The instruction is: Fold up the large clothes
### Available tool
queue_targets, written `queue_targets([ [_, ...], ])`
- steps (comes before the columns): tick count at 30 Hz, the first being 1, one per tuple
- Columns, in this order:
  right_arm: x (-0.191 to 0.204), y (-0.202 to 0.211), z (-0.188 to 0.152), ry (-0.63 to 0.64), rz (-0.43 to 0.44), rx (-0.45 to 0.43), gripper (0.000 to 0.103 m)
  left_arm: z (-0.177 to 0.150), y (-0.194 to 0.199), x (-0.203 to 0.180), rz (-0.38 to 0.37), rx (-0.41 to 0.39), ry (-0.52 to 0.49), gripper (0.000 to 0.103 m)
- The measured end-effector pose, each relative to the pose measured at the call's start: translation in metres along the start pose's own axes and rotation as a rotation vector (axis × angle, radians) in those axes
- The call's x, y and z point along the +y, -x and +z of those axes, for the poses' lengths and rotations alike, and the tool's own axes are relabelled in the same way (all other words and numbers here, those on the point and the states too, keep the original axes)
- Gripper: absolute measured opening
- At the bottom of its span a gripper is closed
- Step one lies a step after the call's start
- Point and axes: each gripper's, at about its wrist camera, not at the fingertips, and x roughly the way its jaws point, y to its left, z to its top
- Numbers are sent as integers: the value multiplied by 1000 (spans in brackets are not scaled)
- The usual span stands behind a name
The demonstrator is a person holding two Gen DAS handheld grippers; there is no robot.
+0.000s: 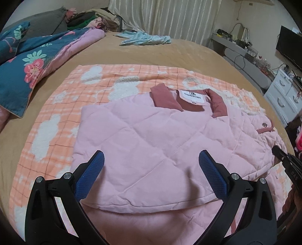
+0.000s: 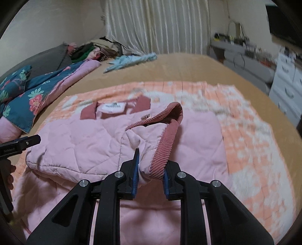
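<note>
Nearest to us, our left gripper (image 1: 151, 169) hangs with its blue pads spread wide, holding nothing, just above the near part of the pink quilted jacket (image 1: 143, 135). Our right gripper (image 2: 151, 175) is closed tight on the jacket's sleeve end, its pads pinching the pink fabric next to the dusty-rose corduroy cuff (image 2: 166, 150), which is lifted off the jacket body; a small metal snap (image 2: 145, 117) shows on the cuff. The jacket lies partly folded on an orange plaid blanket (image 1: 62, 105) with white fleecy patches, spread over a tan bed cover (image 1: 169, 54). At the jacket's far edge sits its dusty-rose collar (image 1: 164, 97), and inside it a white neck label (image 1: 192, 96) with dark print too small for us to read. Beyond the jacket to the left lies a teal floral quilt (image 1: 22, 62); farther back a light blue garment (image 1: 143, 37) is crumpled near white curtains (image 1: 160, 17).
</note>
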Motion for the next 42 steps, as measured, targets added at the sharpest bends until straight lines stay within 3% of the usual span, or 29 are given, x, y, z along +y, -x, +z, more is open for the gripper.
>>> queue_targets([
  [8, -8, -6, -8, -51, 3, 62, 25, -6, -10, -7, -2, 26, -1, 94],
  [12, -15, -8, -9, -105, -12, 98, 42, -10, -17, -10, -16, 48, 0, 94],
  [16, -20, 0, -7, -133, -21, 70, 62, -15, -25, -14, -17, 70, -11, 94],
  [23, -2, 11, 2, -34, -1, -23, 67, -26, -45, -11, -30, 125, -7, 94],
  [30, 33, -3, 0, 130, 3, -20, 68, -35, -57, -5, -52, 134, 11, 95],
  [33, 40, -16, -5, 167, 6, 27, 69, -37, -58, -5, -51, 127, 9, 95],
  [37, 35, -49, -18, 151, 1, 173, 76, -38, -54, -6, -49, 125, 6, 95],
  [42, 24, -62, -25, 83, 43, 202, 76, -38, -44, -10, -37, 110, -11, 94],
])
